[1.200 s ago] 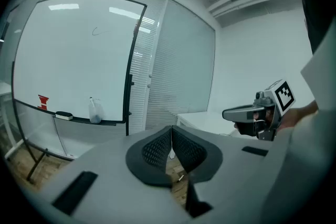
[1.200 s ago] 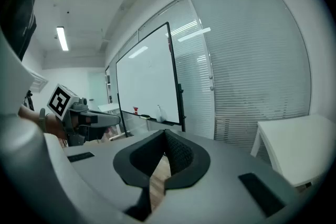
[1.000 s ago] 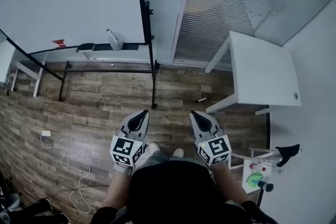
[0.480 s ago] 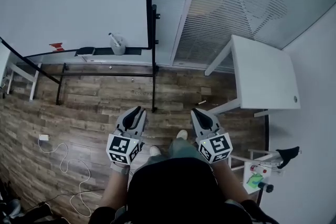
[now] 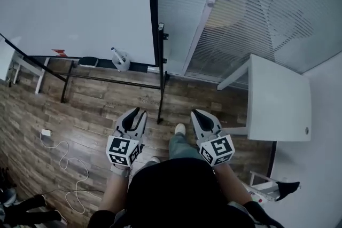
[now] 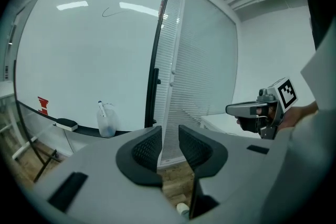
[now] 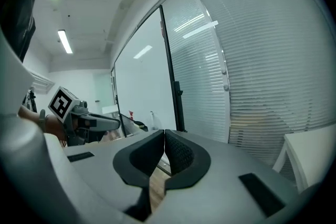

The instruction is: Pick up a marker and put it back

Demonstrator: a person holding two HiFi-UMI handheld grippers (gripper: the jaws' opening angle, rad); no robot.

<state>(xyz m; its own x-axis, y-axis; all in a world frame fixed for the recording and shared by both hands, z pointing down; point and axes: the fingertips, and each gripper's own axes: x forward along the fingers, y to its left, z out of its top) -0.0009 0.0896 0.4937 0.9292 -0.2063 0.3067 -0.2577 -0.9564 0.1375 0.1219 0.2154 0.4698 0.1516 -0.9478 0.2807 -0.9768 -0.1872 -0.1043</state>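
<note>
A marker stands in a clear cup on the whiteboard's tray; the left gripper view shows the cup far ahead at the left. My left gripper is held over the floor, well short of the cup. Its jaws are opening, with a narrow gap and nothing between them. My right gripper is level beside it, its jaws pressed together and empty. Each gripper shows in the other's view, the right gripper and the left gripper.
A black eraser lies on the tray left of the cup. The whiteboard's black frame post stands ahead. A white table is at the right, blinds behind it. A white cable trails on the wooden floor.
The view has shifted toward the whiteboard, so board and cup sit nearer. A foot has stepped forward between the grippers. Both grippers stay side by side.
</note>
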